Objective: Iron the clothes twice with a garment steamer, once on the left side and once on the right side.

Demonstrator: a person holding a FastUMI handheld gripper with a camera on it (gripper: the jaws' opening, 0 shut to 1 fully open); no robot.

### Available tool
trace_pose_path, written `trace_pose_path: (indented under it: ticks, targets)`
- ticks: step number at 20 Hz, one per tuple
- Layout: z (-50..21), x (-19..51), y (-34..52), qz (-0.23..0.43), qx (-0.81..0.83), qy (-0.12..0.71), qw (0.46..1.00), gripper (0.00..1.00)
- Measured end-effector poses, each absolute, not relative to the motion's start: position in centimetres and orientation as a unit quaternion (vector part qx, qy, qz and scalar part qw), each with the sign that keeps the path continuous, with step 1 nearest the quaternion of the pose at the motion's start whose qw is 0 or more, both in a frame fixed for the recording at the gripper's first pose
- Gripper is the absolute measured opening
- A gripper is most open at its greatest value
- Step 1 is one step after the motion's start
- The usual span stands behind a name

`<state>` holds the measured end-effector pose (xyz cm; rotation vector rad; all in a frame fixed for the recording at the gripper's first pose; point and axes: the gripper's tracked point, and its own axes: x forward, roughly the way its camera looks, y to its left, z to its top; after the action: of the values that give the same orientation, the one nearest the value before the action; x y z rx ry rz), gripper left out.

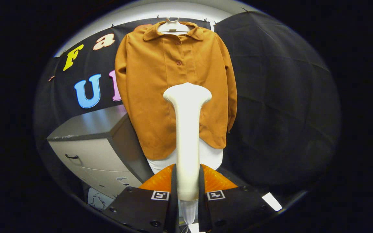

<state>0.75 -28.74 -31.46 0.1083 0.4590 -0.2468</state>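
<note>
The garment steamer stands upright, clamped between the jaws of the gripper, its head short of the orange shirt hanging on the hanger. Its narrow handle could twist or slip in the grip, sending a pass off-side.

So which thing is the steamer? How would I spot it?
Start at the brown shirt hanging on the black cloth wall, beside the grey drawer cabinet. In front of the shirt stands the steamer, held upright between the tongs. It is the one white stick with a wide, flat head on top.
</note>
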Motion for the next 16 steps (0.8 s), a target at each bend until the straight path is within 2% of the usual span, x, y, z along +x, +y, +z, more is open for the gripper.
trace_pose_path:
  ticks: [9, 16]
  targets:
    - [-19.7, 4.9, -24.7, -0.109, 0.032, 0.13, 0.985, 0.27]
    - [-11.3, 7.8, -18.4, -0.085, 0.027, 0.07, 0.993, 0.27]
